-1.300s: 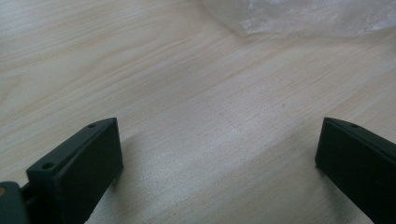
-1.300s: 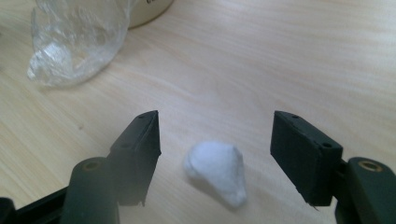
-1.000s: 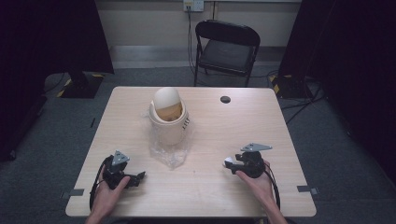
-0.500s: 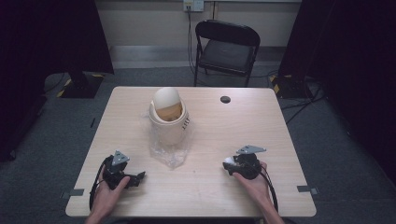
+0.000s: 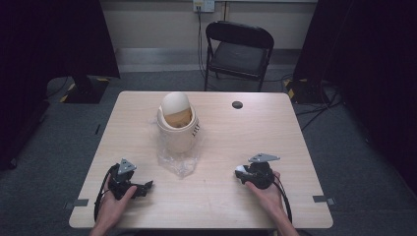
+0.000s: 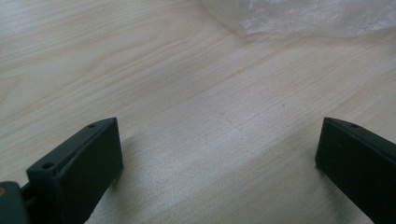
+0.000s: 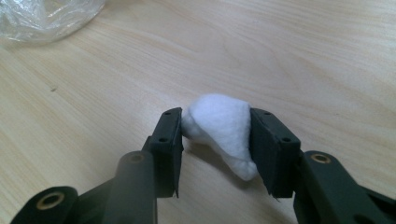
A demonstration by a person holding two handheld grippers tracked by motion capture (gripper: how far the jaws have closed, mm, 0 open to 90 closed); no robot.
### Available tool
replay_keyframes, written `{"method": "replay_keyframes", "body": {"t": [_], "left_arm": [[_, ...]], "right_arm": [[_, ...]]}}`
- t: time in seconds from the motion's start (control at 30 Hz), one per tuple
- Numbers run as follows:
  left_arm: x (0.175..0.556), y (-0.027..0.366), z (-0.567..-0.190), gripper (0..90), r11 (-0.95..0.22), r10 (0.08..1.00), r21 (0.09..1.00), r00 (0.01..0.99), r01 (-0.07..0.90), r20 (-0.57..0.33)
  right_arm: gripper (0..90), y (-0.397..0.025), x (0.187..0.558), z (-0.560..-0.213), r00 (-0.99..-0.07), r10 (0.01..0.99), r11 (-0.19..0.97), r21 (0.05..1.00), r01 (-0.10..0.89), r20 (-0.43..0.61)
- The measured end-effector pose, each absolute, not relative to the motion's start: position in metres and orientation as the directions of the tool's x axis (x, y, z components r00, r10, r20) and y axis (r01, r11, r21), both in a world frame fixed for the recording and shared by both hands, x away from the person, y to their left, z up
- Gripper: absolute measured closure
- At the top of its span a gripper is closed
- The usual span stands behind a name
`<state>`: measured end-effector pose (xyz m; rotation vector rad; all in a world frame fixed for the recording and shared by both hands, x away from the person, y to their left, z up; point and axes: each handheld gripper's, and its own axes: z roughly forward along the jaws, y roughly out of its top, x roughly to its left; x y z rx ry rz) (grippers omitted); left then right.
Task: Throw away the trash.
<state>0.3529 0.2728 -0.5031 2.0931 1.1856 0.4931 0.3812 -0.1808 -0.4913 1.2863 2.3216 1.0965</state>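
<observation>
Table: pale wood-grain tabletop under both grippers; it carries everything, so each tool sits low over it
Bin: cream plastic swing-lid waste bin standing well ahead of both sets of jaws, between them; its lid looks tipped open, probably so something small can be dropped in
Bag: crumpled clear plastic bag lying against the bin's near side; its edge shows just past the left jaws and far off to the upper left of the right jaws
Left gripper: left gripper, jaws spread wide with bare wood between them and nothing held; it seems to be waiting in reserve
Right gripper: right gripper, jaws closed in on the wad, pressing it from both sides
Wad: small white fluffy cotton wad, pinched between the right jaws, its tail hanging toward the table; likely gripped for carrying to the bin
</observation>
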Motion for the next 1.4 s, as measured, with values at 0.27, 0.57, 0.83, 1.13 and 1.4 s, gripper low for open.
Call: {"method": "replay_keyframes", "body": {"t": [0.27,0.57,0.83,1.13,1.4], "left_arm": [[0.353,0.273,-0.503,0.0,-0.36,0.857,0.712,0.515,0.603,-0.002],[0.353,0.273,-0.503,0.0,-0.361,0.857,0.712,0.515,0.603,-0.002],[0.353,0.273,-0.503,0.0,-0.365,0.855,0.71,0.519,0.602,0.0],[0.353,0.273,-0.503,0.1,-0.363,0.855,0.712,0.518,0.601,-0.001],[0.353,0.274,-0.503,0.1,-0.365,0.855,0.711,0.519,0.601,0.0]], "right_arm": [[57.0,-0.188,0.381,-0.489,-0.552,0.821,0.283,0.734,0.617,0.148],[57.3,-0.182,0.38,-0.484,-0.571,0.81,0.296,0.746,0.596,0.135],[57.8,-0.181,0.38,-0.478,-0.574,0.806,0.286,0.757,0.587,0.141],[58.2,-0.179,0.378,-0.47,-0.575,0.804,0.266,0.771,0.579,0.155],[58.3,-0.172,0.382,-0.469,-0.579,0.797,0.261,0.768,0.584,0.17]]}}
